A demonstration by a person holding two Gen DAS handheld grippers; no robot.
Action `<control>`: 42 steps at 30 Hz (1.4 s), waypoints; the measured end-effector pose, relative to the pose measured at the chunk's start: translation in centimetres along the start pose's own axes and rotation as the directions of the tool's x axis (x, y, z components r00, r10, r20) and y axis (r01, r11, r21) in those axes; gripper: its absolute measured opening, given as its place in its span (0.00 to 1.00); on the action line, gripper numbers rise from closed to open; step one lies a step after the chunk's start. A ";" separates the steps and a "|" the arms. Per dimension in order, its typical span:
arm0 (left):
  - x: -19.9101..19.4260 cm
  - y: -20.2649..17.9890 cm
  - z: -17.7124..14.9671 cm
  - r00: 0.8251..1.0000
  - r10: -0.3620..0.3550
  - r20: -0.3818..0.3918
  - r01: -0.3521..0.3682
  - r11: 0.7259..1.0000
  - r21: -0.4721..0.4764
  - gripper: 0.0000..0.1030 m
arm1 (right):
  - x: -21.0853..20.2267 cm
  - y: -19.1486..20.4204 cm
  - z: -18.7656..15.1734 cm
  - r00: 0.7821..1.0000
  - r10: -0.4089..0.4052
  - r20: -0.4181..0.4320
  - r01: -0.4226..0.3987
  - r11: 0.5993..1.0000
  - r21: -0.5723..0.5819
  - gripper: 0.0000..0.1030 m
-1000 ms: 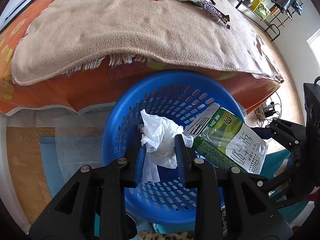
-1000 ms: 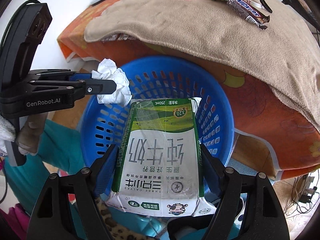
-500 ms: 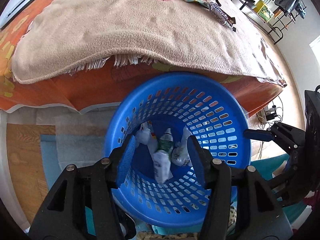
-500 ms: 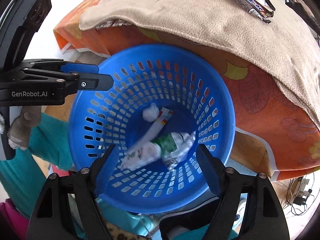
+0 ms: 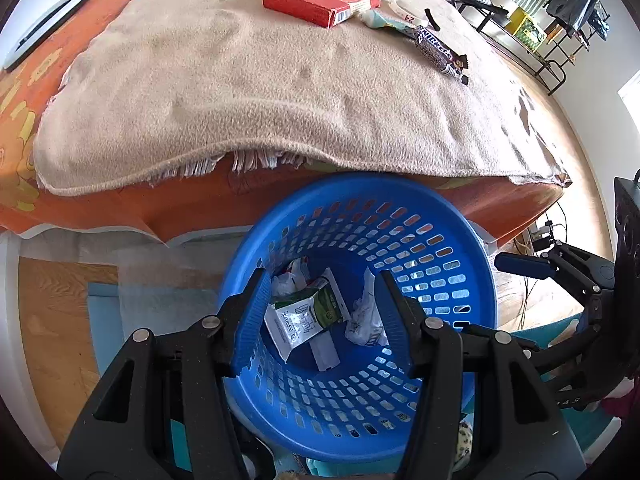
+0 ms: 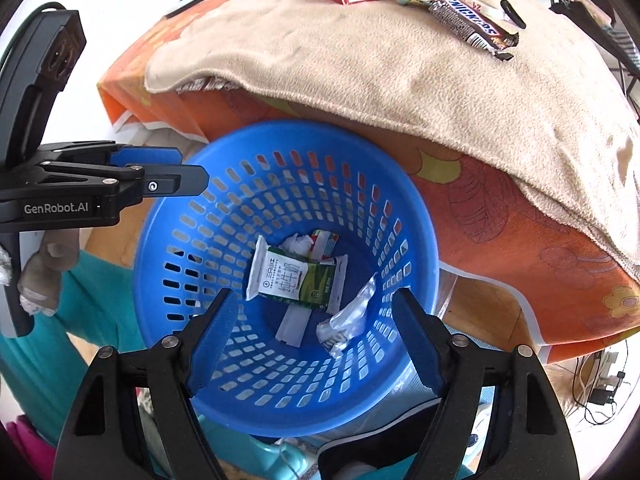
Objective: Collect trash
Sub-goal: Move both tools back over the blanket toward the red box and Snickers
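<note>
I count one blue basket (image 6: 224, 396), one milk carton (image 6: 288, 278), one red box (image 5: 320, 0), one Snickers wrapper (image 6: 468, 20).

Left gripper (image 5: 320, 304) and right gripper (image 6: 312, 320) point steeply down (both empty, agape)

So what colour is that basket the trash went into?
Bright blue, with slotted holes all round its wall: the basket shows best in the right wrist view.
</note>
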State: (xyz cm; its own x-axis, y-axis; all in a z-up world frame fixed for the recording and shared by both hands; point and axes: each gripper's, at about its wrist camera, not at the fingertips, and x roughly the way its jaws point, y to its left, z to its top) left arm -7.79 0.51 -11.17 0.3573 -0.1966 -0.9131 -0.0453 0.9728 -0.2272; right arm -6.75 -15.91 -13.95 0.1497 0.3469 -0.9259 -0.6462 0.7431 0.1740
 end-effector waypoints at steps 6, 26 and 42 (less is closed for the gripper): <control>-1.1 -0.9 1.5 0.999 -0.005 0.036 0.004 1.000 0.025 0.54 | -1.0 -0.7 0.8 0.999 -0.009 0.043 0.008 1.000 0.028 0.77; -3.2 -1.7 15.5 0.986 -0.009 0.166 -0.007 0.996 0.093 0.75 | -7.1 -6.1 7.2 0.953 -0.066 0.295 0.045 0.996 0.076 0.77; 2.9 -0.5 26.7 0.992 -0.046 0.118 0.044 0.999 0.021 0.76 | -5.2 -10.8 15.7 0.949 -0.059 0.309 0.054 0.998 0.024 0.77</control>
State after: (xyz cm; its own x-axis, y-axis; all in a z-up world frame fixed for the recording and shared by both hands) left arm 18.22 2.77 -4.66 0.4667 -0.2257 -0.8551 -0.0102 0.9655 -0.2604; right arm 11.18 -16.72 -5.78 0.4114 0.4622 -0.7856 -0.6192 0.7742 0.1312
